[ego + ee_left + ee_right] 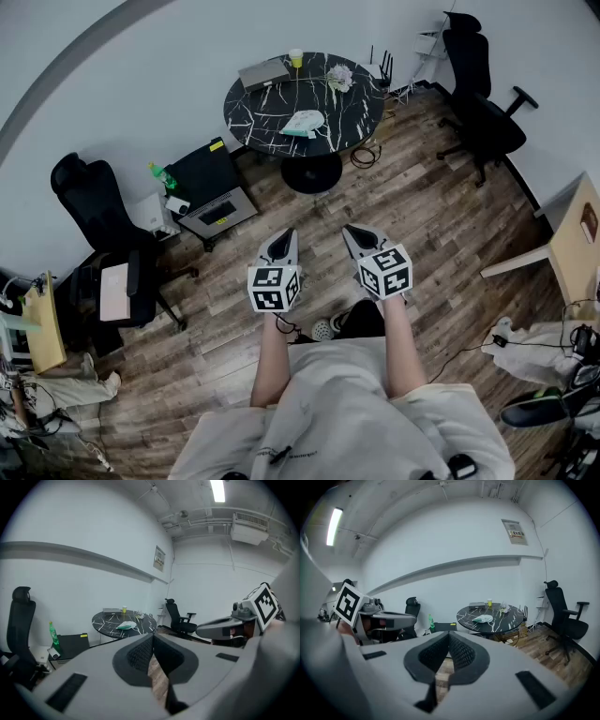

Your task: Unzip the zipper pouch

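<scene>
The left hand-held gripper [283, 234] and right hand-held gripper [352, 231] are both closed, empty. At twelve o'clock, the zipper pouch [303, 122] lies on the tabletop [267, 117].

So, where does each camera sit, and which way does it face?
Head view: on the person's head, facing steeply down at the wooden floor; shows both forearms, the left gripper and right gripper, both shut.
Left gripper view: on the left gripper, along its shut jaws toward the round black table; the right gripper shows at right.
Right gripper view: on the right gripper, toward the same table; the left gripper shows at left.
Shared: all three show the table with the pale green pouch.
</scene>
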